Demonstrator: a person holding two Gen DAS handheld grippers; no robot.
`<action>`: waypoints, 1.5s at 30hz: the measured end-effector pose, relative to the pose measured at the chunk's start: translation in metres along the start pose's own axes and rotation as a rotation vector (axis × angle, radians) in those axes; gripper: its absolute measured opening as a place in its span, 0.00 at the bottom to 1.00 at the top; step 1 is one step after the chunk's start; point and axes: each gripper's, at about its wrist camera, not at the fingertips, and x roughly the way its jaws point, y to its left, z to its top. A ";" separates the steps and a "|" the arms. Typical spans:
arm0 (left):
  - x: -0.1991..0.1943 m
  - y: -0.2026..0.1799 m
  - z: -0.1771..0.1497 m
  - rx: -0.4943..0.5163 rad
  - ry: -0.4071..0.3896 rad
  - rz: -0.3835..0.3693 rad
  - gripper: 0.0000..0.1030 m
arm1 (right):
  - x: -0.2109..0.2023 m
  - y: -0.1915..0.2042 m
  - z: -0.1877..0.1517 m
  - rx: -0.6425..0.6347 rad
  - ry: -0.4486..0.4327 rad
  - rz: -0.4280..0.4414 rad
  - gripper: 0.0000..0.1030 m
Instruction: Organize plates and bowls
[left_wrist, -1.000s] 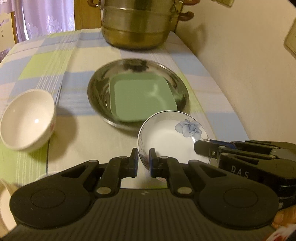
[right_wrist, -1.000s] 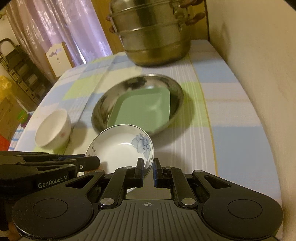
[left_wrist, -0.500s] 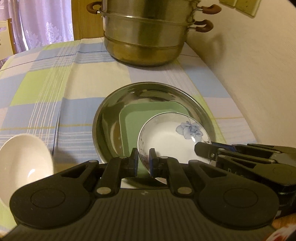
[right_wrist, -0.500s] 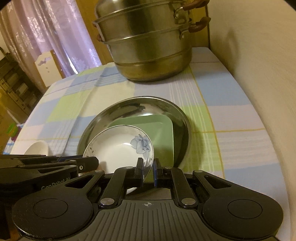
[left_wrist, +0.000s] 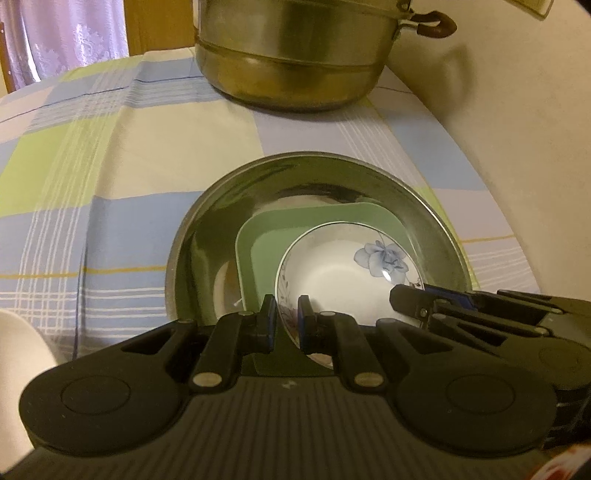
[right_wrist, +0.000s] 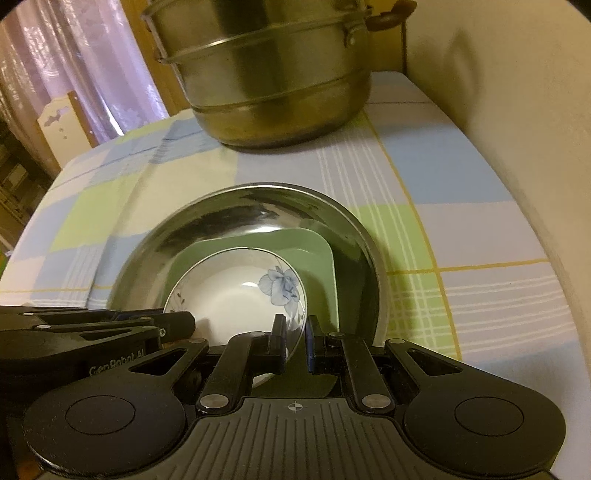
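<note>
A white bowl with a blue flower (left_wrist: 343, 273) (right_wrist: 236, 295) is held over the green square plate (left_wrist: 266, 243) (right_wrist: 314, 251), which lies in the round steel dish (left_wrist: 295, 177) (right_wrist: 229, 214). My left gripper (left_wrist: 285, 325) is shut on the bowl's near-left rim. My right gripper (right_wrist: 295, 343) is shut on its near-right rim. Each gripper shows in the other's view, the right one (left_wrist: 410, 299) and the left one (right_wrist: 181, 325). I cannot tell whether the bowl touches the green plate.
A large steel steamer pot (left_wrist: 295, 55) (right_wrist: 266, 74) stands at the back of the checked tablecloth. A cream wall (right_wrist: 517, 129) runs along the right. A plain white bowl (left_wrist: 18, 369) sits at the near left edge. A curtain hangs behind.
Both grippers carried the flower bowl forward, from in front of the steel dish to over the green plate. The plain white bowl slid to the left edge of view.
</note>
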 end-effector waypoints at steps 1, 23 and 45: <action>0.001 0.000 0.000 0.001 0.002 -0.002 0.10 | 0.001 0.000 0.000 0.004 0.002 -0.002 0.10; -0.097 0.007 -0.013 0.049 -0.135 -0.017 0.14 | -0.098 0.000 -0.008 0.069 -0.218 0.027 0.56; -0.263 -0.030 -0.179 -0.060 -0.221 0.108 0.14 | -0.245 -0.002 -0.129 0.007 -0.181 0.170 0.56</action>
